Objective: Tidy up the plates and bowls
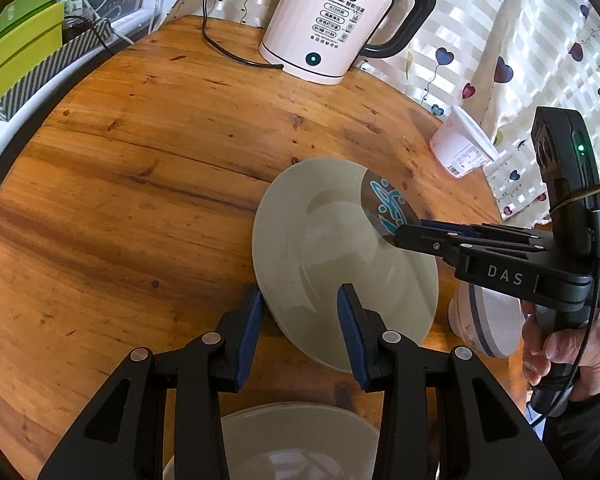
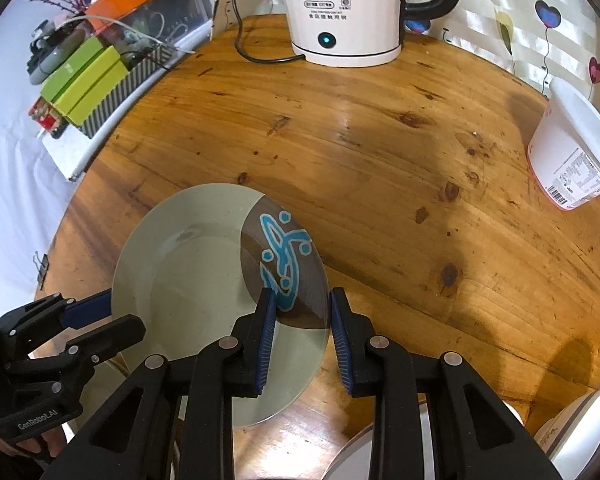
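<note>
Wooden round table (image 1: 140,168), varnished pine with dark knots, carries everything shown. At its far edge stands a white electric kettle (image 1: 324,20) with a black handle and cord; a white lidded tub (image 1: 464,144) lies tilted near the right edge.

The grey-green plate (image 1: 332,248), with a brown segment bearing a blue motif, sits tilted above the tabletop and appears to be lifted, its near edge raised toward both cameras. 2 grippers meet it from opposite sides. The left gripper (image 1: 300,328) straddles the plate's left rim, 1 blue pad outside and 1 over the plate's face; the jaws stand at a moderate gap, and the views do not settle whether they pinch the rim. The right gripper (image 2: 302,336) brackets the patterned rim in the same way; from the left wrist view its fingers look nearly closed on that edge, so a grip is likely though not certain.

Smaller items lie low in the frames: a second grey-green plate (image 1: 300,440) directly below the left gripper, and white bowls (image 2: 572,428) with grey bands at the right.

Step in hand, as judged: carrying the patterned plate toward a stack. The next move calls for levelling the plate, centring it over the lower plate, and lowering both sides together; uneven release could let it slide.
</note>
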`<state>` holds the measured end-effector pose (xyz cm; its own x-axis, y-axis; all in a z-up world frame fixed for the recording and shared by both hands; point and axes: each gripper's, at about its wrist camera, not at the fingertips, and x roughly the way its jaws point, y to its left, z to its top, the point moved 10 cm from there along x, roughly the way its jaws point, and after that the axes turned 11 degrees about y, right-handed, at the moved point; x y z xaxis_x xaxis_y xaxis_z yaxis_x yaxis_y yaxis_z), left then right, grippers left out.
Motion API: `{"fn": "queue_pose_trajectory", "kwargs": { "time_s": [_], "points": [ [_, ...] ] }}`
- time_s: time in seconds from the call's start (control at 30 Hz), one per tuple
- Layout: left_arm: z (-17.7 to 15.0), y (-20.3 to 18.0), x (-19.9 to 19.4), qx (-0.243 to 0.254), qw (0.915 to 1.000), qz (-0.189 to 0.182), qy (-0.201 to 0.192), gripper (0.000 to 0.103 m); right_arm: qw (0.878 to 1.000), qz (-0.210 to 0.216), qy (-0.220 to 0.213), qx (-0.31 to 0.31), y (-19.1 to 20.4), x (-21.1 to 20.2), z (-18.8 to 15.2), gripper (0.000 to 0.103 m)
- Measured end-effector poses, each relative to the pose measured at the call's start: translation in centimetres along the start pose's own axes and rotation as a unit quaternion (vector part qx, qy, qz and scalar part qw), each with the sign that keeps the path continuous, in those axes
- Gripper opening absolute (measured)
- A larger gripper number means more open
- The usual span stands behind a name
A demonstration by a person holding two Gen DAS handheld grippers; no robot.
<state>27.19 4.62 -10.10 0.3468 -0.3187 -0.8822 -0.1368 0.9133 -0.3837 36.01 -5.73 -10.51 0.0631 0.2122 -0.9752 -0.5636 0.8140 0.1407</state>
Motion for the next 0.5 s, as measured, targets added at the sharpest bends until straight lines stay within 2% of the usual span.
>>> {"fn": "queue_pose_trajectory", "kwargs": {
  "time_s": [0.5],
  "points": [
    [-1.5,0.7,-2.8,-0.008,0.9998,0.004,-0.017,0.039,1.0,0.001,-0.01,-0.013,2.7,-1.4,-0.9,0.027]
  ]
}}
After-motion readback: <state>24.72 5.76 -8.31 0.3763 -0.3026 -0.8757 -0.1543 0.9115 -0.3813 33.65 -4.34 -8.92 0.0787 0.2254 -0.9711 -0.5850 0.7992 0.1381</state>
